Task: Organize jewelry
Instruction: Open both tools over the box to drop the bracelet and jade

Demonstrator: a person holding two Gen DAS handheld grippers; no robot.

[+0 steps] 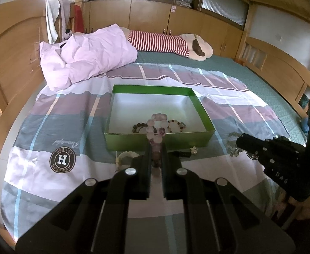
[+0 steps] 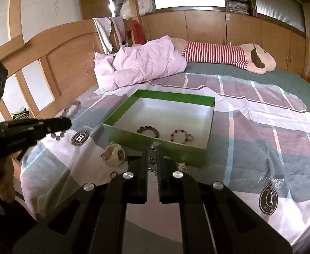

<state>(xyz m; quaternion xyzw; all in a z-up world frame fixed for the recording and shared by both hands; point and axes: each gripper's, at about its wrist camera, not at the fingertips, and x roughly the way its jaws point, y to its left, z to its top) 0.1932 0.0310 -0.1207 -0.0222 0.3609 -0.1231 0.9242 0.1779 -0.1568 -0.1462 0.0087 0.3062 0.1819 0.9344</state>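
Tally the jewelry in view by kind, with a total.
Bead bracelets: 3 (dark bracelet and reddish bracelet in the green box, pink bracelet in the left gripper)
Clear beaded piece, in the right gripper: 1
Flower pieces on the sheet: 2 (cream flower, small flower)
Total: 6

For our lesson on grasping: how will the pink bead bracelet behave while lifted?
Pink bead bracelet, pinched in the left hand-held gripper, probably hangs floppy: its loop droops. Its rounded beads look smooth, so may slip. Over the green box, it likely drops inside.
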